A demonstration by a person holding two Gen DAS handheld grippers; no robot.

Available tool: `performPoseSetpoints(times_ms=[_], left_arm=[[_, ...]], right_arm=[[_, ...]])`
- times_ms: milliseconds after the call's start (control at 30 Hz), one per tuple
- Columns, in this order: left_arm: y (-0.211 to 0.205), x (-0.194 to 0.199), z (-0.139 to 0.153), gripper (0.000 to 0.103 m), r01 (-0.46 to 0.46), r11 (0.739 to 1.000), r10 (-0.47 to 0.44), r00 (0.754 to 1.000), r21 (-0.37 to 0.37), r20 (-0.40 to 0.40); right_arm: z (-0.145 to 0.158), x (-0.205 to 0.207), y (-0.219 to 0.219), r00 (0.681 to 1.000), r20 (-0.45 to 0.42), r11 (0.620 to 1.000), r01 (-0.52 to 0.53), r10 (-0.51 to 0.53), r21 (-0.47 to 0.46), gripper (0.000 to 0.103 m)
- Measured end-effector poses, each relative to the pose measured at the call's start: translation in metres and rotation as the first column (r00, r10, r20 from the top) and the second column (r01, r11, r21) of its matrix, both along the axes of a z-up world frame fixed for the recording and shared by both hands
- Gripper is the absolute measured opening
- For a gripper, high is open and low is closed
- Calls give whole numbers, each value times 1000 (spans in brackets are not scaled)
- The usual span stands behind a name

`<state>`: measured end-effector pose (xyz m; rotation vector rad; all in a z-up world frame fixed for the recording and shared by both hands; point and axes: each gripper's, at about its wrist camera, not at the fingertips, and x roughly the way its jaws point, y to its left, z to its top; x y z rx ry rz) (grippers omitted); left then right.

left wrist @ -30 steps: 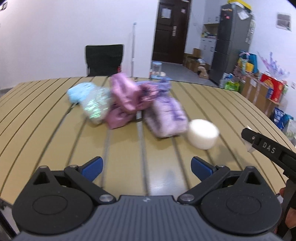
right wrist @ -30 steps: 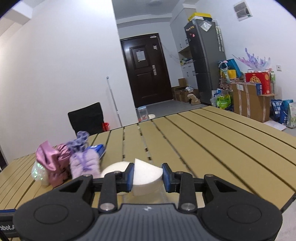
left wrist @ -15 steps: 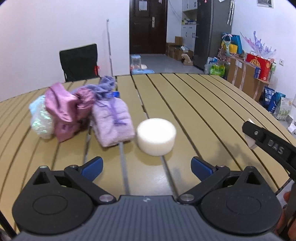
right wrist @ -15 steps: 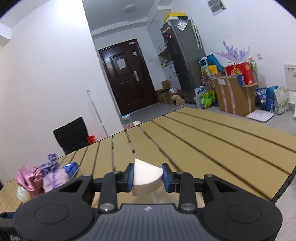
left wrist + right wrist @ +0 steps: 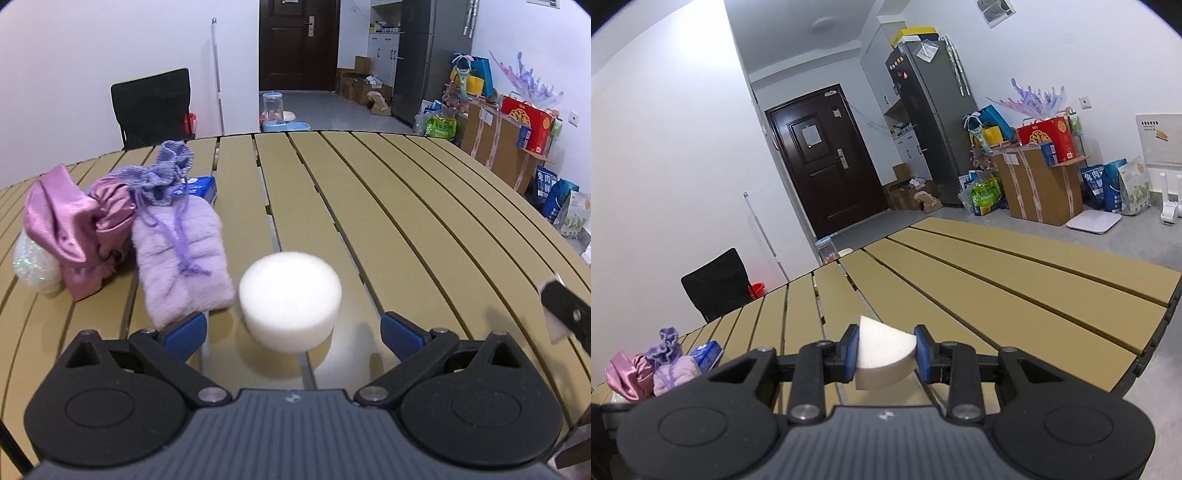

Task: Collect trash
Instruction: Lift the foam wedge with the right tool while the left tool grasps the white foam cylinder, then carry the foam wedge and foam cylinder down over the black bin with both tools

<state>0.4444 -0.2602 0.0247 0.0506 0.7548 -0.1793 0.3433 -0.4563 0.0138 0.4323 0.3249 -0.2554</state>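
Note:
A white round foam puck (image 5: 290,300) lies on the slatted tan table (image 5: 388,206), directly ahead of my left gripper (image 5: 291,328). The left jaws stand wide open, with the puck just beyond and between the two blue pads (image 5: 184,330). My right gripper (image 5: 885,352) is shut on a white wedge of foam (image 5: 882,350), held above the table. At the right edge of the left wrist view, the right gripper's black finger (image 5: 565,310) shows with a bit of the white wedge beside it.
Left of the puck lies a heap of small pouches: a fluffy lilac one (image 5: 181,258), a pink satin one (image 5: 74,225), a white sparkly one (image 5: 31,266) and a blue packet (image 5: 197,186). A black chair (image 5: 151,107) stands behind the table. Boxes and bags (image 5: 1041,184) line the right wall.
The left gripper has swung right from the pouches and closed in on the puck, which is now centred and larger. The right gripper has rolled and drifted, still holding the wedge.

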Motion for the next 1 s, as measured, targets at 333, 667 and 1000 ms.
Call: performPoseSetpoints(times_ms=[333,667,1000], left_arm=[[-2,19,-3,66,-29,999,28,999,-40,-23],[0,10,4,57,-24,1000,24,1000,-20,2],[20,-23,17,57,-17,999,18,999,-29,27]], right_arm=[[-5,3,-11,1000,-4,1000,12,-12,6,30],[-4,3,-4,1000,-2,1000,-19,19,5,30],[2,-7,14,996,28,996,-88,88,-8,30]])
